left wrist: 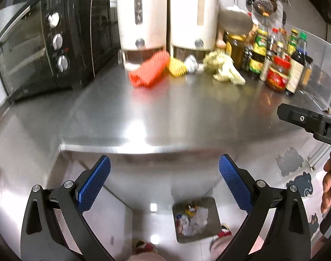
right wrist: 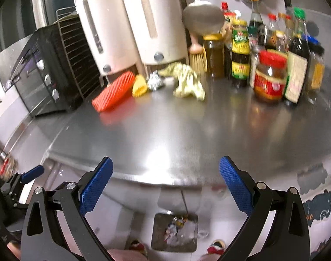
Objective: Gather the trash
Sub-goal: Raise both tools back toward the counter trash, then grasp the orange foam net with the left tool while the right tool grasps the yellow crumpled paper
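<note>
A trash bin (left wrist: 215, 221) with wrappers and paper inside stands on the floor below the steel counter's front edge; it also shows in the right wrist view (right wrist: 158, 237). At the counter's back lie a crumpled foil ball (left wrist: 191, 64) (right wrist: 155, 81) and a crumpled pale-green cloth (left wrist: 224, 68) (right wrist: 187, 81). My left gripper (left wrist: 164, 184) is open and empty, above the bin in front of the counter edge. My right gripper (right wrist: 166, 184) is open and empty, also above the bin.
A red ridged mat (left wrist: 149, 70) (right wrist: 114, 92) and a yellow one (left wrist: 176, 66) (right wrist: 140, 86) lie by two white dispensers (left wrist: 165, 13). A black oven (left wrist: 45, 43) stands left. Sauce bottles and jars (right wrist: 269, 54) and a brush (right wrist: 198, 58) crowd the right back.
</note>
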`<state>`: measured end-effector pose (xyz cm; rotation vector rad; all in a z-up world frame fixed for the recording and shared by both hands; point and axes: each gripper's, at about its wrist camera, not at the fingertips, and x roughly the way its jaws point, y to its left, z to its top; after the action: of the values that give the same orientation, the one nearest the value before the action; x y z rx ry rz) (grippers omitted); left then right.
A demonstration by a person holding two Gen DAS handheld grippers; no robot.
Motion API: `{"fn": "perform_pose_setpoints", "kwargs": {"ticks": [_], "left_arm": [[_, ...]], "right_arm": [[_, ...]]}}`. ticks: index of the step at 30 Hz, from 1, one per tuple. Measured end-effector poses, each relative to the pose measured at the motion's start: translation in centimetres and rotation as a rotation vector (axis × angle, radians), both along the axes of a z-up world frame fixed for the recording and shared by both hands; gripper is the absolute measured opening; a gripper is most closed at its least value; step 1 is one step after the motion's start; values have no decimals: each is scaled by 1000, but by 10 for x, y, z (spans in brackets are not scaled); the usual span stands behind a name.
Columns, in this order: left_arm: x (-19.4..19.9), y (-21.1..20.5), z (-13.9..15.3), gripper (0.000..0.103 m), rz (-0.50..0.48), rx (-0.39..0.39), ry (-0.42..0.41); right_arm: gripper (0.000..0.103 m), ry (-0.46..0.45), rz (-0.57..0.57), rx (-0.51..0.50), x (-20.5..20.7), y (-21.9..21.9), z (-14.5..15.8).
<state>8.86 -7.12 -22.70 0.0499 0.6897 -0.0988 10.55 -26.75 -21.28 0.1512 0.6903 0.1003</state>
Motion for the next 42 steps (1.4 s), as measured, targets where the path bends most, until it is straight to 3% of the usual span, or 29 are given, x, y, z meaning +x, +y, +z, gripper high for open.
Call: {"fn": "perform_pose_setpoints", "kwargs": {"ticks": [11,19,27,29,34,36,37,40,42], "left_arm": [[104,9,30,95,23,21,-11],[182,11,23,95,37,55,36],[244,12,12,93,49,77,79],[253,10,9,87,39,73,91],[267,6,0,52,3,51,142],[268,4,-3,34,-13,42,160],[269,2,-4,24,-17,43,163],[263,-2,-3,12,-28,49,165],[257,-4,-1,11,-28,54,157]], "right_arm": [[99,14,-33,-46,96,1,20],[99,92,-84,-70,180,-14,11],[95,128,-81,-64,226,-16,-7],[87,139,-81,-68,233,-16,-11],[77,174,-94,-66,251,-21,-26],[64,182,-98,-69,253,-22,-32],[50,183,-99,-63,253,-23,-33],[32,174,-97,-55,248,-27,-32],[28,168,-89,-56,240,-29,-30]]}}
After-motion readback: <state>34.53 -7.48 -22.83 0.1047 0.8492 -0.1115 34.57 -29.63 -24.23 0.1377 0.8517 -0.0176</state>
